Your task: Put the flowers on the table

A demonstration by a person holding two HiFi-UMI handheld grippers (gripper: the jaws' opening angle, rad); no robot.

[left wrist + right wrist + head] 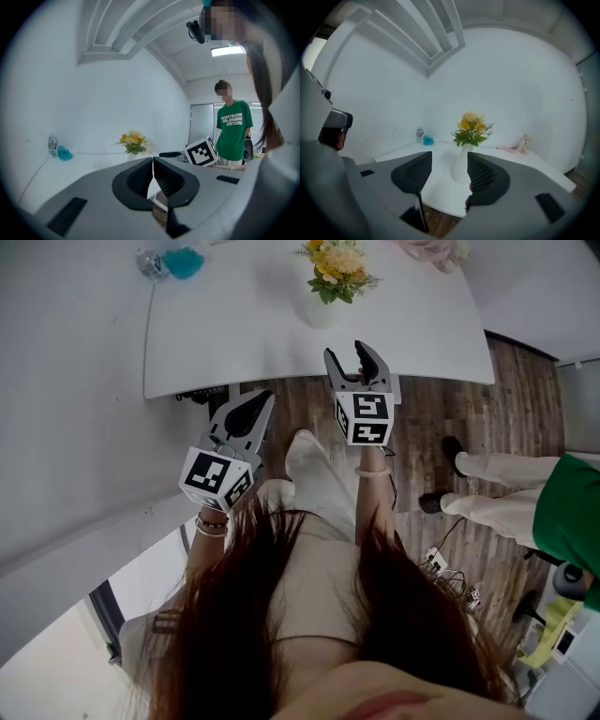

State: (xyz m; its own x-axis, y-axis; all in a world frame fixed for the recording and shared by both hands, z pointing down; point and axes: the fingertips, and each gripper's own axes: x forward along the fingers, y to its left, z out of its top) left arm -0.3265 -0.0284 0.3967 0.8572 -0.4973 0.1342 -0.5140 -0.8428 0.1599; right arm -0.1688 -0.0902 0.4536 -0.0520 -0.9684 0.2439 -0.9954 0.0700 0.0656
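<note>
A bunch of yellow and cream flowers (339, 263) stands upright in a white vase (321, 307) on the white table (225, 343). My right gripper (349, 352) hovers at the table's near edge, just short of the vase, with its jaws open and nothing between them. In the right gripper view the vase (461, 164) and the flowers (472, 127) show through the gap of the right gripper (449, 161), a little beyond the pads. My left gripper (265, 397) hangs lower left, off the table, shut and empty. In the left gripper view the left gripper (153, 161) has its jaws pressed together, with the flowers (134, 142) far off.
A small bottle (150, 263) and a blue object (184, 261) sit at the table's far left corner, and a pink thing (427, 249) at the back right. A person in a green shirt (562, 512) stands on the wooden floor (450, 418) to the right. Cables (445, 573) lie nearby.
</note>
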